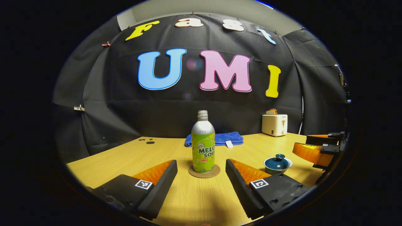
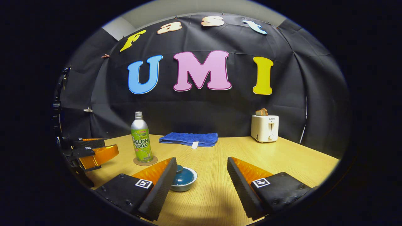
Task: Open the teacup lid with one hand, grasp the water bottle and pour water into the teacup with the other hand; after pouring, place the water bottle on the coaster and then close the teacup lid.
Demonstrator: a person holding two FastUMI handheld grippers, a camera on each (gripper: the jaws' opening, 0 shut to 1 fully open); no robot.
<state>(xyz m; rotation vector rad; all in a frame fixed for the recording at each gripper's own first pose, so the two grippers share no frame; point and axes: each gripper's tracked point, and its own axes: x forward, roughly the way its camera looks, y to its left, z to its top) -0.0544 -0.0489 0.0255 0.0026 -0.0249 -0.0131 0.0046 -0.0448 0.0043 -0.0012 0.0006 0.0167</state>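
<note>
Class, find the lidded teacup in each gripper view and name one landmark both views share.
Left gripper view: teacup lower right, beside its own right finger.
Right gripper view: teacup lower centre-left, partly behind its own left finger.
Shared landmark: the soda bottle on its coaster.

Water bottle [image 1: 203, 145], silver metal with green label and uncapped threaded neck, upright on round brown cork coaster [image 1: 204, 172]; teacup [image 1: 278, 164], dark teal with pale rim, knobbed lid [image 1: 277, 160] seated, near the coaster on wooden tabletop.
</note>
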